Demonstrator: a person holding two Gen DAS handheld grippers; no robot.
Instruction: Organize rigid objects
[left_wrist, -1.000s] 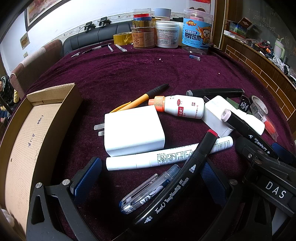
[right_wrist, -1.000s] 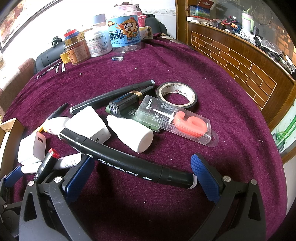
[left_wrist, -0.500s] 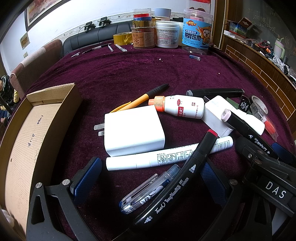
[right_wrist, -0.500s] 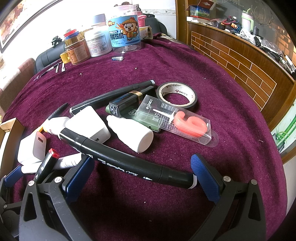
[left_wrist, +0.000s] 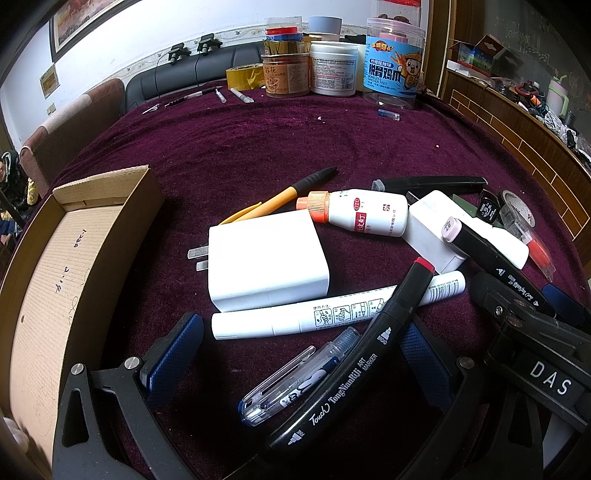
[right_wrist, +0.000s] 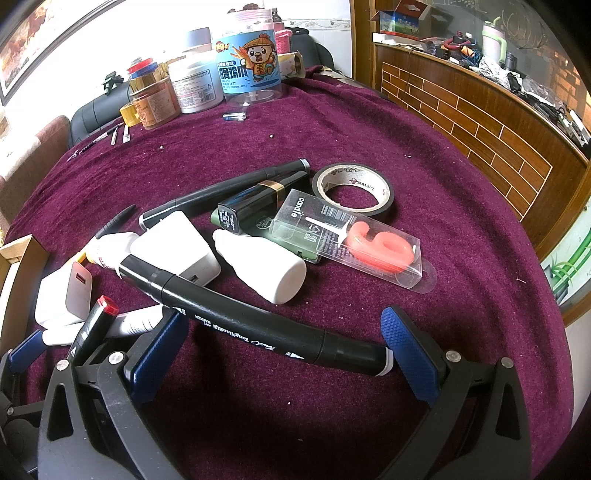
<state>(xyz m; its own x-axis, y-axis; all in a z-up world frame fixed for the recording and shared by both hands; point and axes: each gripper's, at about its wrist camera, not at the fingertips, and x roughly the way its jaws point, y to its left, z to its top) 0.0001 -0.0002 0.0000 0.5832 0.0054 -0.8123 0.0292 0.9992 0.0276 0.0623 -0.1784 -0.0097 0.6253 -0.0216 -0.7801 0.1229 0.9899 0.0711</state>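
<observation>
Left tool (left_wrist: 301, 354): spread wide over the near edge of the pile, holding nothing; a clear pen (left_wrist: 295, 376) and a red-capped black marker (left_wrist: 364, 354) lie between its blue pads.
Right tool (right_wrist: 280, 350): also wide, gripping nothing; a long black art marker (right_wrist: 255, 325) lies across the gap between its pads, resting on the cloth.
Desk (left_wrist: 258, 147): covered in deep purple velvet cloth.
Cardboard box (left_wrist: 70, 266): open, at the left of the pile, only handwriting visible on its floor.
White charger (left_wrist: 266, 266): flat, prongs pointing left toward the box, just beyond a white tube-shaped pen (left_wrist: 332, 312).
Orange pen (left_wrist: 280, 195): partly under the charger's far side, black grip pointing far right.
White bottle (left_wrist: 362, 216): on its side, orange cap to the left, touching a second white adapter (left_wrist: 432, 229).
Right-hand cluster: a plain white bottle (right_wrist: 266, 262), a dark lipstick-like tube (right_wrist: 255, 203), a clear candle package (right_wrist: 347, 240) with a red number six inside, and a roll of black tape (right_wrist: 352, 188) (package leaning on the tape's near rim).
Far edge: jars and tubs (left_wrist: 334, 68) standing upright, well apart from the pile.
</observation>
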